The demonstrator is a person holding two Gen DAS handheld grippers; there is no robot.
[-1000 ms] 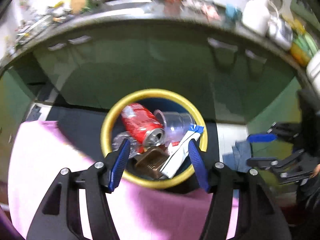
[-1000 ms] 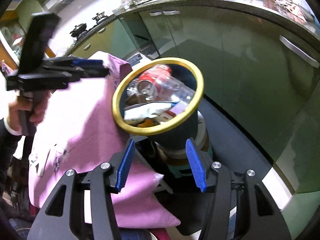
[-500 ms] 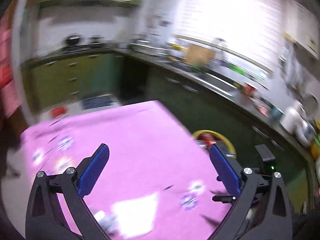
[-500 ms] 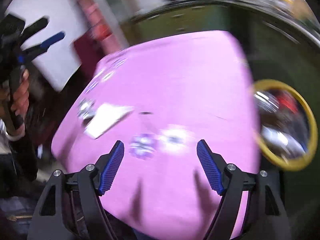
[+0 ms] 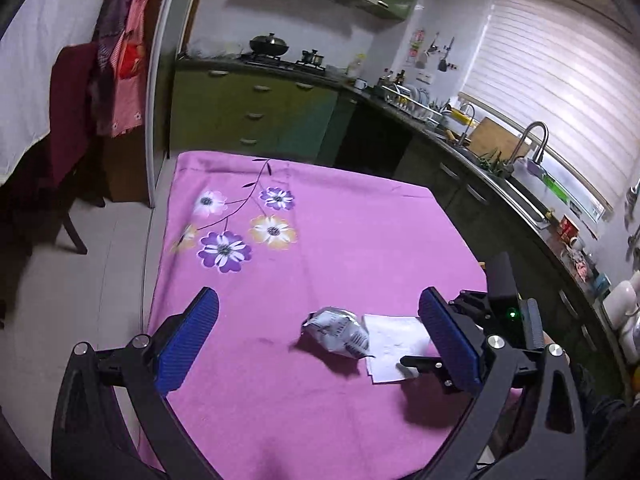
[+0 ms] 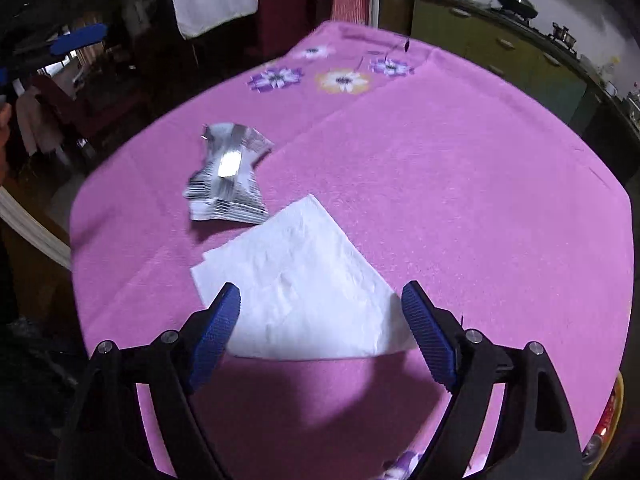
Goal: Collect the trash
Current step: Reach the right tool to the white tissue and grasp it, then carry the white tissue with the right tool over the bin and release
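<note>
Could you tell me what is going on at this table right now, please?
A person is clearing rubbish off a pink flowered tablecloth with a pair of tongs in each hand. The right tongs hang open just above a white paper napkin, their jaws having just been opening, nothing gripped. The left tongs are open too, pointing at a crumpled silver wrapper that lies beside the napkin. Both pieces are not yet picked up. A yellow-rimmed bin shows at the table's edge.

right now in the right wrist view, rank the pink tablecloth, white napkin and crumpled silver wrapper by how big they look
1. pink tablecloth
2. white napkin
3. crumpled silver wrapper
The napkin lies nearer the camera, so its lead over the wrapper may be partly nearness.
</note>
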